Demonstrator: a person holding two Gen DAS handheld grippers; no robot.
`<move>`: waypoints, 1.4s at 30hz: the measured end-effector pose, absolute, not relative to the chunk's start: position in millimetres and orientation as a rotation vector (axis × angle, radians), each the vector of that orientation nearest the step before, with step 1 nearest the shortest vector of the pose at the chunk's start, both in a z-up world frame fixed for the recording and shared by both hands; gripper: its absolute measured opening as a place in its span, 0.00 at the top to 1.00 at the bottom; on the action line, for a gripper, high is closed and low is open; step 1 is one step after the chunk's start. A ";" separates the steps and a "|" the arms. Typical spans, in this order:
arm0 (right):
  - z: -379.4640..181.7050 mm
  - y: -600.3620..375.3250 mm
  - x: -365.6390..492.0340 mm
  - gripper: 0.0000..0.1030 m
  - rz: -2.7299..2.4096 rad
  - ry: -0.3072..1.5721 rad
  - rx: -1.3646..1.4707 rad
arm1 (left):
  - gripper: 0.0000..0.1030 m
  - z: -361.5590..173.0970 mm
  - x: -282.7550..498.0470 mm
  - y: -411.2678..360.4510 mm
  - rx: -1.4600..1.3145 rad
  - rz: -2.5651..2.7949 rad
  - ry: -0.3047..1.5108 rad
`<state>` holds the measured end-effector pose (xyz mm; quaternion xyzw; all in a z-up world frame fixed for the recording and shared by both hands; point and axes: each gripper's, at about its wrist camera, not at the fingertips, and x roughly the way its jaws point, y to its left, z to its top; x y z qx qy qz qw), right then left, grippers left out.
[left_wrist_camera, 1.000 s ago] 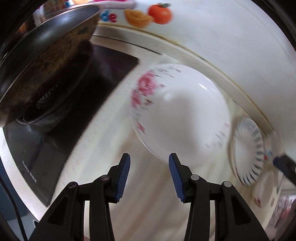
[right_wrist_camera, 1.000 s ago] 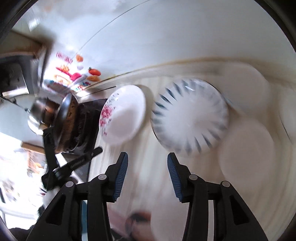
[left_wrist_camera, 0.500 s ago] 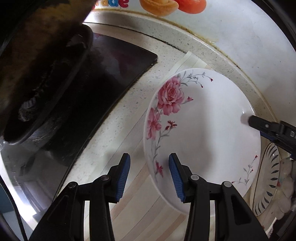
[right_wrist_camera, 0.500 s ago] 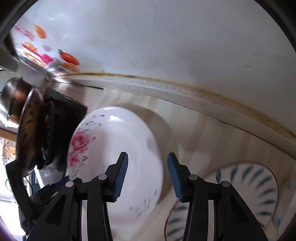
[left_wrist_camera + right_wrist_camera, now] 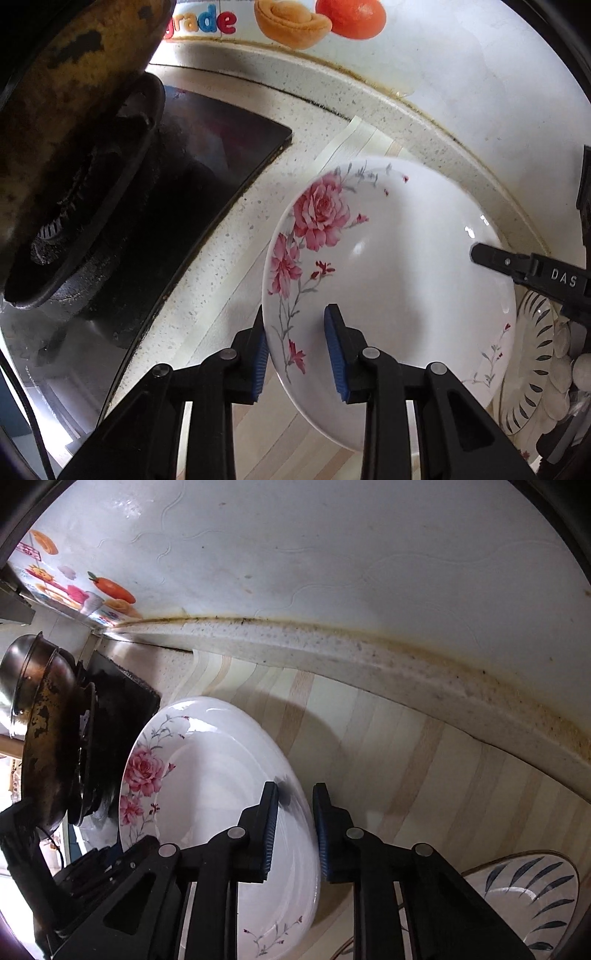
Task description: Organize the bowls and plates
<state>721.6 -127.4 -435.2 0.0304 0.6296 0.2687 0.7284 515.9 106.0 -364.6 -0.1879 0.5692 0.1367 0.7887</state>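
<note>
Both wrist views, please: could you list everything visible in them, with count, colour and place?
Rose plate: one, white with pink roses, on the counter, gripped at opposite rims.
Leaf plate: one, white with dark leaf marks, right of the rose plate.
Pan: one, dark and worn, on the stove.
Stove: one, black, left of the rose plate.
Mat: one, pale striped, under the plates.
Wall: white, behind the counter, with fruit stickers.
Left tongs: black with blue pads, just closed on the rose plate's near rim.
Right tongs: same colours, just closed on its far rim.
</note>
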 end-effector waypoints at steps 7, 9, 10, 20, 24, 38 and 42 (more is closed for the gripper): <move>-419.2 -138.8 710.7 0.85 0.590 1.367 0.067 | 0.75 -330.0 502.9 93.3 -0.372 0.263 1.182; -412.0 -145.5 705.2 0.85 0.582 1.361 0.082 | 0.75 -320.8 497.9 89.3 -0.367 0.249 1.171; -407.4 -148.2 701.9 0.85 0.581 1.355 0.088 | 0.75 -316.3 495.1 87.6 -0.366 0.240 1.166; -348.4 -193.3 650.6 0.85 0.555 1.284 0.172 | 0.75 -268.5 462.1 62.0 -0.338 0.125 1.133; -321.2 -216.9 617.7 0.85 0.528 1.253 0.207 | 0.75 -251.6 441.5 41.5 -0.298 0.058 1.129; -285.5 -337.2 461.8 0.85 0.343 1.191 0.342 | 0.75 -258.6 378.3 -56.5 -0.144 -0.208 1.230; -299.7 -372.4 414.3 0.85 0.279 1.204 0.391 | 0.75 -281.7 370.2 -87.9 -0.083 -0.271 1.296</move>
